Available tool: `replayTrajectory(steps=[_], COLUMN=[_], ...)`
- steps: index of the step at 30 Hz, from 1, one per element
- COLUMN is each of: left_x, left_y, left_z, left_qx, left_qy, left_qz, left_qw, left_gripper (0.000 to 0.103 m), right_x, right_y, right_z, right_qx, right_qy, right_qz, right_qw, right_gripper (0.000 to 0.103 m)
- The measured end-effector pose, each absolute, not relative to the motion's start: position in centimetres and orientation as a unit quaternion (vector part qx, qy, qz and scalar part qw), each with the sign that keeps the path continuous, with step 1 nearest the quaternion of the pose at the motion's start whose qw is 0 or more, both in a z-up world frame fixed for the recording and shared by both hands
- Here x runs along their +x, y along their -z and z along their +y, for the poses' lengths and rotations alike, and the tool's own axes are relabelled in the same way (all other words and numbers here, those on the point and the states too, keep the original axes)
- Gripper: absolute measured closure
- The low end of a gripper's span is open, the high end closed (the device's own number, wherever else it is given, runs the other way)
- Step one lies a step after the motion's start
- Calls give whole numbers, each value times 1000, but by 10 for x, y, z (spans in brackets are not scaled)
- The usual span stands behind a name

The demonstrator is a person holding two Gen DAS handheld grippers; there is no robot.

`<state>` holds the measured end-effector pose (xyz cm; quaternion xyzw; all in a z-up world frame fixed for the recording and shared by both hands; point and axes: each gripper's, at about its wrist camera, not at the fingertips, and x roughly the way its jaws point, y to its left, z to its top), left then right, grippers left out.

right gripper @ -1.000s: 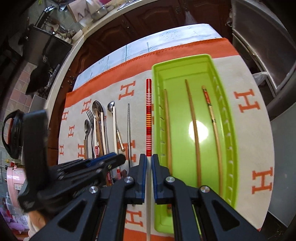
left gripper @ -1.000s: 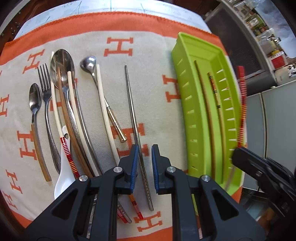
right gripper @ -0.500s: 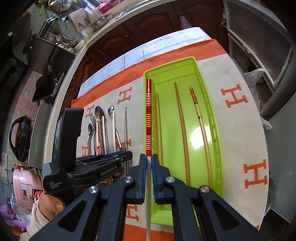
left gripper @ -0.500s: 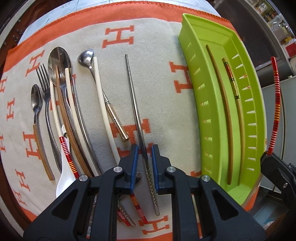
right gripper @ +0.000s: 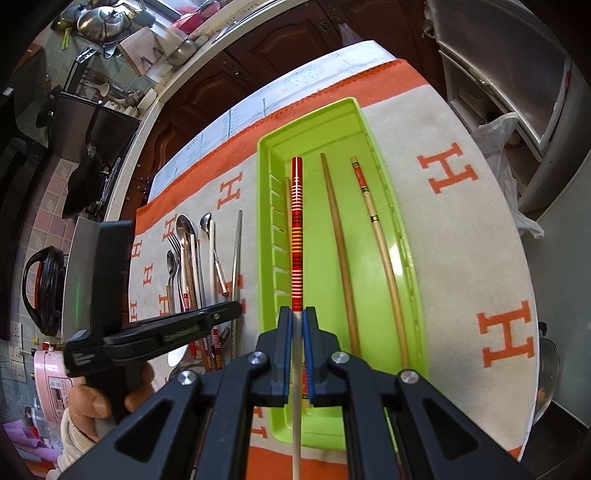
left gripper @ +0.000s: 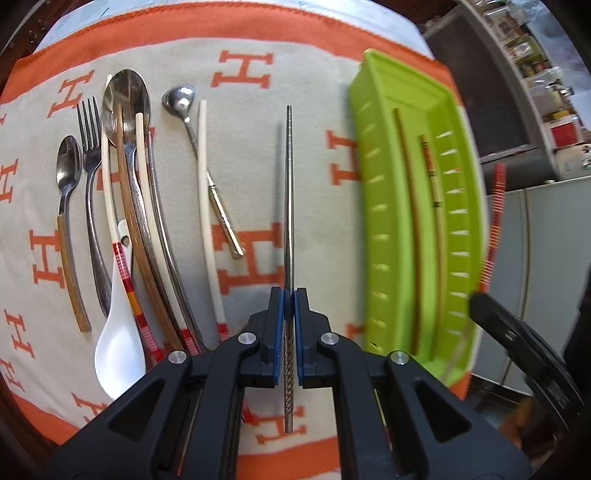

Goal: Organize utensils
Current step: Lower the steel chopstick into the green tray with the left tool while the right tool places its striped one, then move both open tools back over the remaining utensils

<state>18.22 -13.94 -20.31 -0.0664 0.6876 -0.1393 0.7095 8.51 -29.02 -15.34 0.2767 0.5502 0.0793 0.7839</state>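
Orange "H" letters pattern the cloth (left gripper: 255,70); left tongs (left gripper: 289,314) clamp a steel chopstick (left gripper: 290,206), right tongs (right gripper: 298,325) a striped chopstick (right gripper: 296,229).

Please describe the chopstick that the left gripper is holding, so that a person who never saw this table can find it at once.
Start at the green tray on the orange-bordered cloth. To its left, apart from the spoons and fork, one chopstick points away from the left gripper, which is shut on it. This metal chopstick is the only plain silver-grey one standing alone, with a twisted grip end.
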Motion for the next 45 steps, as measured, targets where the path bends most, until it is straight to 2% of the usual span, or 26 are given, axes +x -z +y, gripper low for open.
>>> replayTrajectory(steps=[7, 12, 19, 26, 29, 31, 33, 45], left_x=[177, 183, 191, 191, 186, 183, 180, 149], left_y=[149, 130, 144, 162, 162, 160, 154, 134], left_z=[-160, -182, -203, -218, -219, -216, -213, -172], left_qx=[-101, -105, -101, -65, -52, -45, -33, 7], left_qy=[193, 210, 212, 220, 219, 218, 214, 187], left_qz=[662, 645, 646, 644, 641, 636, 629, 608], left_qw=[718, 727, 727, 730, 733, 739, 747, 772], left_gripper=[100, 100, 100, 99, 91, 78, 75, 74], right_x=[91, 104, 137, 157, 156, 152, 149, 114], right_y=[154, 147, 139, 162, 171, 174, 175, 167], right_z=[-296, -304, -312, -312, -314, -316, -317, -306], right_qx=[278, 259, 204, 161, 168, 172, 176, 211], right_qy=[-77, -67, -41, -32, -32, -29, -29, -38], right_qz=[553, 552, 558, 597, 606, 607, 607, 593], right_qw=[782, 790, 803, 786, 777, 775, 774, 776], right_gripper=[98, 98, 97, 97, 97, 96, 96, 96])
